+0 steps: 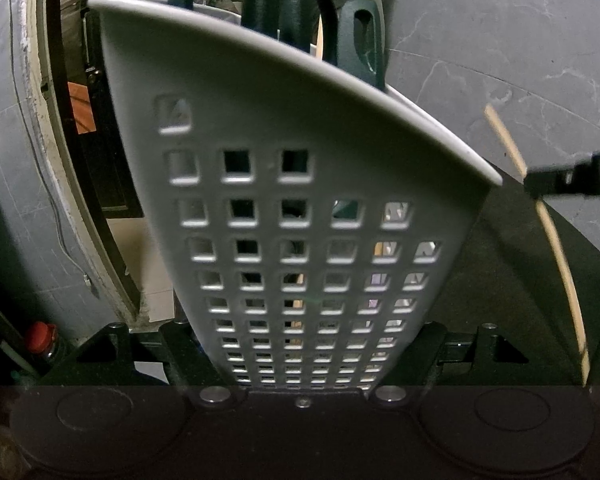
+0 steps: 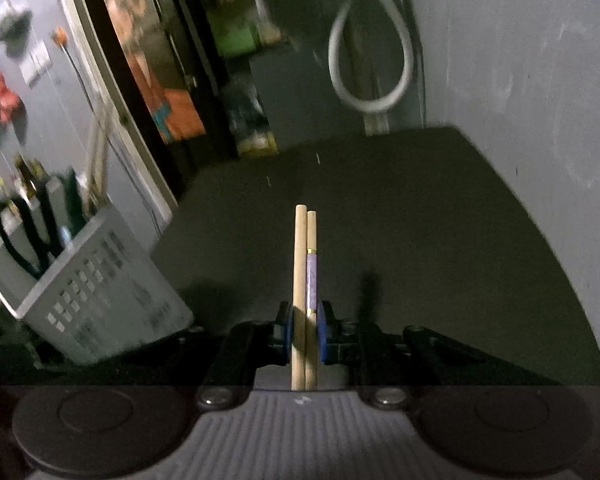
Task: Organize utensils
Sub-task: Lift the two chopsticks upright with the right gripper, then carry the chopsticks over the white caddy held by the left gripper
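Note:
A white perforated utensil basket (image 1: 300, 200) fills the left wrist view, tilted, and my left gripper (image 1: 304, 364) is shut on its wall. Dark green handles (image 1: 300, 12) and wooden sticks stand in it. My right gripper (image 2: 305, 330) is shut on a pair of wooden chopsticks (image 2: 305, 264), one with a purple band, held above the dark table. The same chopsticks (image 1: 556, 248) and a right gripper finger (image 1: 572, 178) show at the right of the left wrist view. The basket (image 2: 96, 292) sits at the left in the right wrist view.
A dark table top (image 2: 400, 220) stretches ahead to a grey marbled wall (image 2: 520, 60). A white hose (image 2: 370, 60) hangs at the back. A dark doorway (image 2: 172, 60) lies to the left. A red-capped bottle (image 1: 40, 338) stands at lower left.

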